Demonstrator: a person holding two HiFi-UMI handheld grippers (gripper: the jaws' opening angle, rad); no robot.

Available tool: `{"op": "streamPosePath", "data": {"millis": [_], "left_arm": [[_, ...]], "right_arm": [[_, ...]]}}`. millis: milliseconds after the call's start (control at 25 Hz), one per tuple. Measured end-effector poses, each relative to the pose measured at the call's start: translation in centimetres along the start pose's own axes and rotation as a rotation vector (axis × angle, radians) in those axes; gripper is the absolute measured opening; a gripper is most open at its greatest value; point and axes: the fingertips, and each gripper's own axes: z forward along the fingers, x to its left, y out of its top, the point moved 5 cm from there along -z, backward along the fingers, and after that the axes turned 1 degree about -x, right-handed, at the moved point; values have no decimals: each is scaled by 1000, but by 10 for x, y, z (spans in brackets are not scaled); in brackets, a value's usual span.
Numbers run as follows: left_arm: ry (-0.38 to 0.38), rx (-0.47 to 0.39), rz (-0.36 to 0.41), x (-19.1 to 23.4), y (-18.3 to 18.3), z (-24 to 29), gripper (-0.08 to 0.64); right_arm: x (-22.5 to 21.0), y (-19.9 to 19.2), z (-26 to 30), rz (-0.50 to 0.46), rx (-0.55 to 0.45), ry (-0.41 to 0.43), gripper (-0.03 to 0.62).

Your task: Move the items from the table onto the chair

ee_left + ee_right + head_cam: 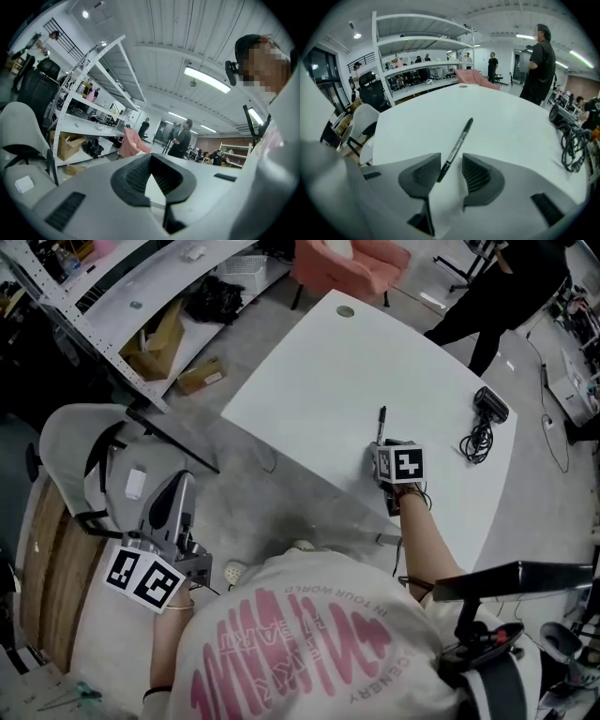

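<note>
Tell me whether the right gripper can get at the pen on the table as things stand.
Probably yes: the pen lies flat on the table, its near end between the open jaws of the right gripper, and nothing appears to block it.

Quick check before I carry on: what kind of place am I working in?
Probably a lab or workshop: metal shelving racks, a cardboard box on a shelf, and a cabled camera on the white table.

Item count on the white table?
2: a black pen on the table's near side, its end between the right gripper's open jaws; a webcam with cable at its right edge.
</note>
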Motion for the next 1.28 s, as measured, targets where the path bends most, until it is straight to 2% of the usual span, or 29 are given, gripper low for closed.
{"op": "streamPosePath", "data": {"millis": [160, 200, 240, 520, 600, 720, 880, 1040, 1200, 1280], "left_arm": [[31, -17, -9, 8, 0, -15, 9], [35, -23, -11, 12, 0, -18, 9], [38, -28, -13, 15, 1, -20, 9], [32, -56, -20, 37, 12, -31, 9], [31, -62, -22, 45, 15, -36, 9], [35, -69, -36, 64, 22, -45, 9], [68, -81, -54, 99, 34, -75, 9], [162, -113, -57, 130, 48, -127, 9], [266, -136, -52, 173, 66, -180, 9], [321, -146, -58, 191, 70, -207, 9]], "right_arm": [[-1, -2, -1, 21, 16, -19, 132], [-1, -3, -1, 37, 18, -10, 108], [-1, -3, 0, 59, 18, -2, 51], [5, -1, -4, 222, -24, 32, 48], [15, 5, -8, 229, -49, 47, 48], [45, 25, -12, 192, -104, 90, 48], [110, 62, -13, 76, -170, 164, 48], [189, 94, -14, -34, -209, 280, 48], [276, 121, -3, -183, -224, 368, 48], [316, 131, 5, -214, -229, 423, 48]]}}
